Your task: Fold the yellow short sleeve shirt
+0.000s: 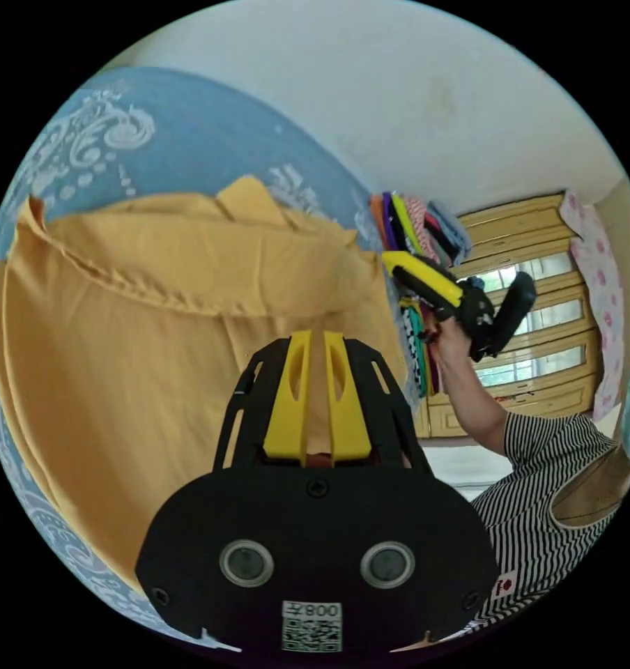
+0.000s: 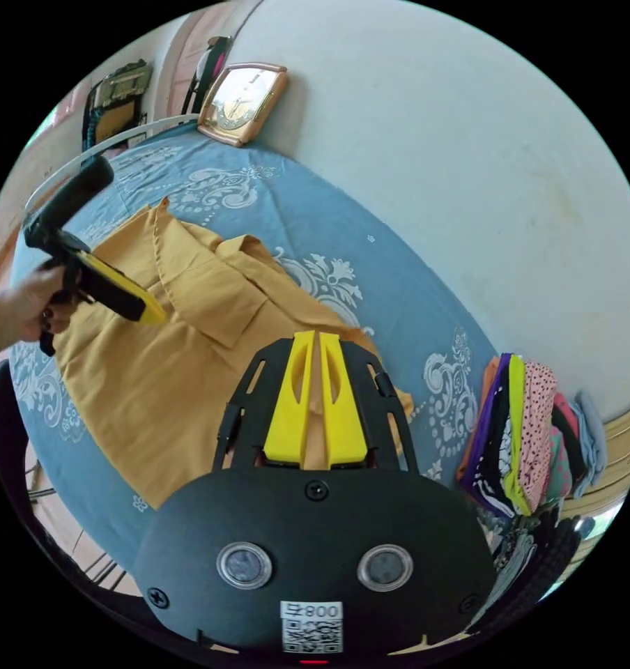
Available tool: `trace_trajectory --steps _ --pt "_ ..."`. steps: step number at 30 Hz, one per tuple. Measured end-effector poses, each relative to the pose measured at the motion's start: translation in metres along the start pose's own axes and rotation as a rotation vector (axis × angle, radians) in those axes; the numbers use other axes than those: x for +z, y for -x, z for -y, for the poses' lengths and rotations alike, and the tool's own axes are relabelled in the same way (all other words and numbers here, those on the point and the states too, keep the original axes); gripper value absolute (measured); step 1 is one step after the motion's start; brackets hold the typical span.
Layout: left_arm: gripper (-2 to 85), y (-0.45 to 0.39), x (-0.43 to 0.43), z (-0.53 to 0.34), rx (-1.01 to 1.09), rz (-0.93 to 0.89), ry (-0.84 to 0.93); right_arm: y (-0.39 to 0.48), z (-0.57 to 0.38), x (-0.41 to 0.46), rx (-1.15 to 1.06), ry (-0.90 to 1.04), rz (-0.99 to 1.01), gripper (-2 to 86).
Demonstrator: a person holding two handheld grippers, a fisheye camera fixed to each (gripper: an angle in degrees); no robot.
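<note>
Nearest in the left gripper view, the left claw (image 1: 317, 341) has its yellow jaws drawn almost together with only a thin slit between them; it looks clenched, though whether cloth is pinched there cannot be told. In the right gripper view the right claw (image 2: 315, 343) stands the same way, jaws nearly closed above the near part of the yellow short sleeve shirt (image 2: 182, 327), and a grip on fabric cannot be confirmed. The shirt lies spread on the blue patterned bed (image 2: 371, 279), one side already turned over itself, its collar toward the wall. To fold well, I judge each claw should take a hem corner cleanly, lift evenly, and lay the edge straight without dragging the layer beneath. A hand (image 2: 22, 306) holds the left tool angled down over the shirt's far side. Beyond, a stack of folded clothes (image 2: 531, 432) sits at the bed's edge near the wall.
</note>
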State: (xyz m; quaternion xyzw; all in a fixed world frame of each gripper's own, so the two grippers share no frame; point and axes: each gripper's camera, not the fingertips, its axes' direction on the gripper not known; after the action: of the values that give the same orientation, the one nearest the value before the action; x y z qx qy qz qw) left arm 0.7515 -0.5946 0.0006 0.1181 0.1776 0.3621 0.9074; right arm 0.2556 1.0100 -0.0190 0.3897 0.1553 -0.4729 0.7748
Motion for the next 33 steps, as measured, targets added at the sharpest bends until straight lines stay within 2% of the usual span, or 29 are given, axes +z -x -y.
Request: trace_trajectory --steps 2,9,15,19,22,27,31,33 --pt "2.1 0.007 0.01 0.007 -0.027 0.034 0.014 0.01 -0.002 -0.005 -0.002 0.002 0.083 4.2" --pt "1.5 -0.001 -0.001 0.041 0.031 0.068 -0.091 0.067 -0.006 0.01 -0.175 0.062 0.102 5.5" --pt "0.9 -0.008 -0.018 0.083 0.076 0.116 -0.174 0.093 0.006 0.011 -0.248 0.02 0.077 2.0" --pt "1.2 -0.009 -0.025 0.1 0.085 0.114 -0.212 0.087 0.019 0.028 -0.261 0.076 0.116 0.2" --pt "2.0 -0.017 -0.033 0.093 0.137 0.1 -0.233 0.081 0.019 0.035 -0.264 0.068 0.037 -0.1" --pt "2.6 -0.021 -0.021 0.047 0.17 0.029 -0.11 0.065 0.02 0.04 -0.202 0.056 0.058 -0.2" --pt "3.3 -0.006 0.001 0.011 0.084 0.025 0.006 0.071 0.003 0.034 -0.195 0.01 0.076 -0.2" --pt "3.6 -0.001 0.003 0.009 0.058 0.024 0.008 0.078 -0.007 0.036 -0.213 0.011 0.081 -0.2"
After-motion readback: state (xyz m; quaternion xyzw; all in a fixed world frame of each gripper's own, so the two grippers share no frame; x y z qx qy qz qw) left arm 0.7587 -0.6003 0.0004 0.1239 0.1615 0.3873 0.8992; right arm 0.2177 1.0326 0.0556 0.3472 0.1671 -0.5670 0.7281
